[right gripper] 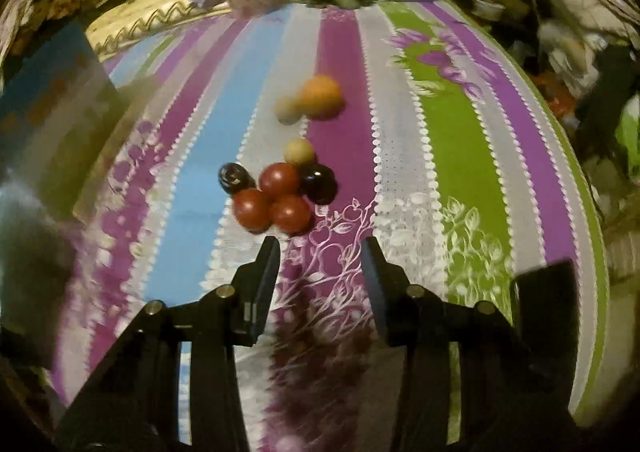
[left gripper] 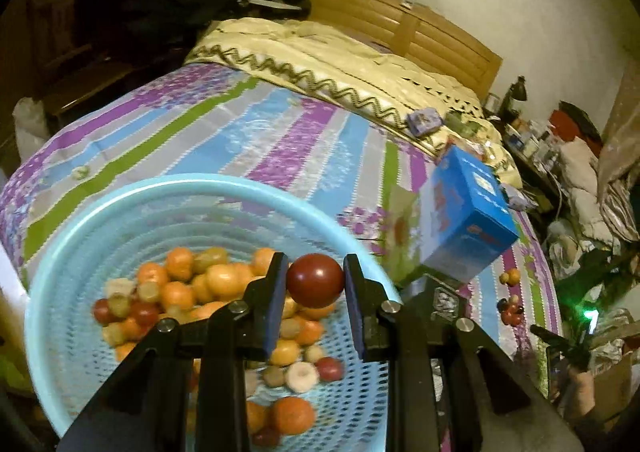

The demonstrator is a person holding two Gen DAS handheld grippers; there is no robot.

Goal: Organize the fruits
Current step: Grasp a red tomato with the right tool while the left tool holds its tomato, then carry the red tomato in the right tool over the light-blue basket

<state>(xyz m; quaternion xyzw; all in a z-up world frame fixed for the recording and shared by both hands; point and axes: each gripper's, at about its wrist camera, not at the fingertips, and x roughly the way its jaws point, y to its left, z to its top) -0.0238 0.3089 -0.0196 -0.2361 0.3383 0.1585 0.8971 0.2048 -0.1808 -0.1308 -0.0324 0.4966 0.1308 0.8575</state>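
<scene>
The blue mesh basket [left gripper: 80, 252] is running off the bottom of the left wrist view, and the gripper arms are covering part of its pile, so the oranges and small pale and red fruits inside are too blurred and overlapped to count. The left gripper [left gripper: 315, 284] is pinching one dark red fruit [left gripper: 315, 281] between its blue pads, hanging above the basket. A blue box [left gripper: 468, 220] is standing just beyond the rim on the striped bedsheet [left gripper: 240, 140].

In the right wrist view the right gripper [right gripper: 320, 252] is sitting with its jaws apart and nothing between them, just short of a cluster on the sheet: three red fruits [right gripper: 280, 180], two dark glossy ones [right gripper: 318, 182], one pale one [right gripper: 299, 151]. Farther off, one orange [right gripper: 322, 96] is touching a second pale fruit [right gripper: 288, 110], both smeared.
</scene>
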